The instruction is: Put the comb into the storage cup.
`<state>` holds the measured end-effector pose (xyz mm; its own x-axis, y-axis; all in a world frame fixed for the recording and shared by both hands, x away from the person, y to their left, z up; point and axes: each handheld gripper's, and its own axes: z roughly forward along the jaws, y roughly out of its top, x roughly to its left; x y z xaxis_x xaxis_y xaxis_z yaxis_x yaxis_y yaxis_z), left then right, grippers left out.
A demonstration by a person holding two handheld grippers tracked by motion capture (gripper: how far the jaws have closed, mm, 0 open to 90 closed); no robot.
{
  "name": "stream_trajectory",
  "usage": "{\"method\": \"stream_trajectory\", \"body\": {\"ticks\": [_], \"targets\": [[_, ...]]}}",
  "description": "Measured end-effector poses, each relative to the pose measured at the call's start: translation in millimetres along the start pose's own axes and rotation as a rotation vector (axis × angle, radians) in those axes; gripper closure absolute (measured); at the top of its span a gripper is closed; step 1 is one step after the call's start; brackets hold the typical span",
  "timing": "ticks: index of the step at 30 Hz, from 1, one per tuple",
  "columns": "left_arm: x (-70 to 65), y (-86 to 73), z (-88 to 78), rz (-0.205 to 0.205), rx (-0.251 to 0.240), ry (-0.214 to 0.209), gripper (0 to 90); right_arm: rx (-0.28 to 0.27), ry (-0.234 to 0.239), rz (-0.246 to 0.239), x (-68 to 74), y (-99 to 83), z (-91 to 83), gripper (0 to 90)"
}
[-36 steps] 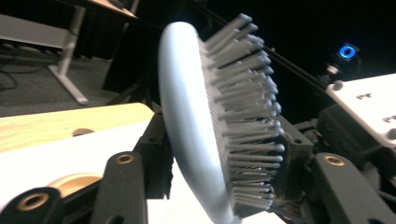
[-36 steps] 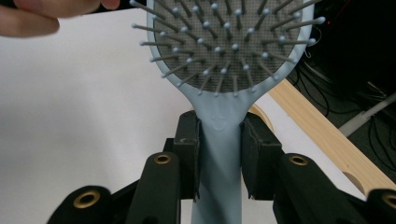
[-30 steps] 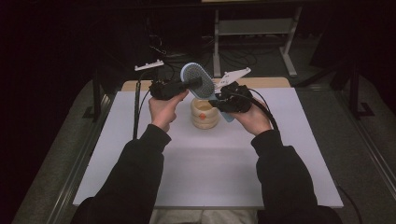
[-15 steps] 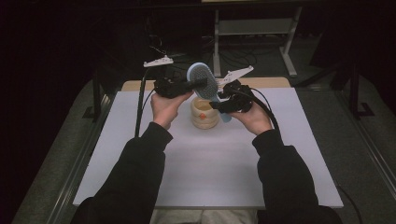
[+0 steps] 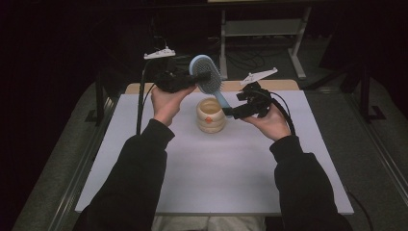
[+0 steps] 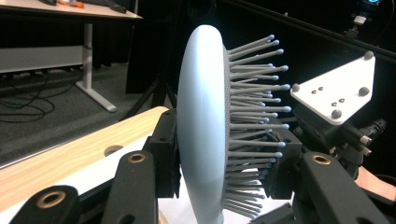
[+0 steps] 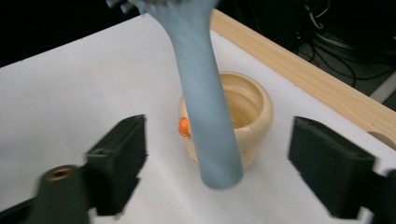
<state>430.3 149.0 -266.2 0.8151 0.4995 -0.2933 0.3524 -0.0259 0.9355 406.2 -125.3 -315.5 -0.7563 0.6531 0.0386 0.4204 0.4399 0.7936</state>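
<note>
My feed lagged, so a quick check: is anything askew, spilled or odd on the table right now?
Nothing spilled or damaged. The hairbrush is off the table, clamped by its head in the left gripper, handle slanting down beside the cream jar, which stands upright. The right gripper has its jaws wide open either side of the handle, not touching it.

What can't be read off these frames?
- Pot bottom: right gripper view, brush handle crosses the opening.
- Brush handle end: left gripper view, cut off by the bottom edge.
- Brush head: right gripper view, cut off by the top edge.
- Orange mark on the pot: too small in the high view, blurred and half covered in the right gripper view.
</note>
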Motion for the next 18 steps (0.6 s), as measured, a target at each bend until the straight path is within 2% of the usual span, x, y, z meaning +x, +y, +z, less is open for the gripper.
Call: {"method": "stream_trajectory", "body": {"ticks": [2, 5, 9, 18], "targets": [[0.8, 2.4, -1.2, 0.001, -0.007, 0.008, 56.3, -0.010, 0.001, 0.020, -1.8, -3.1, -1.4, 11.8], [2.1, 6.1, -1.8, 0.003, -0.014, 0.013, 56.3, -0.004, 0.001, 0.045, -4.4, -7.2, -2.1, 0.0], [1.8, 10.3, -1.4, 0.004, -0.023, 0.013, 56.1, 0.000, 0.013, 0.047, -4.0, -12.4, -5.9, 0.0], [1.4, 28.2, -5.7, 0.045, -0.010, 0.033, 56.0, -0.036, -0.011, 0.066, -10.3, -34.2, -18.8, 0.0]]}}
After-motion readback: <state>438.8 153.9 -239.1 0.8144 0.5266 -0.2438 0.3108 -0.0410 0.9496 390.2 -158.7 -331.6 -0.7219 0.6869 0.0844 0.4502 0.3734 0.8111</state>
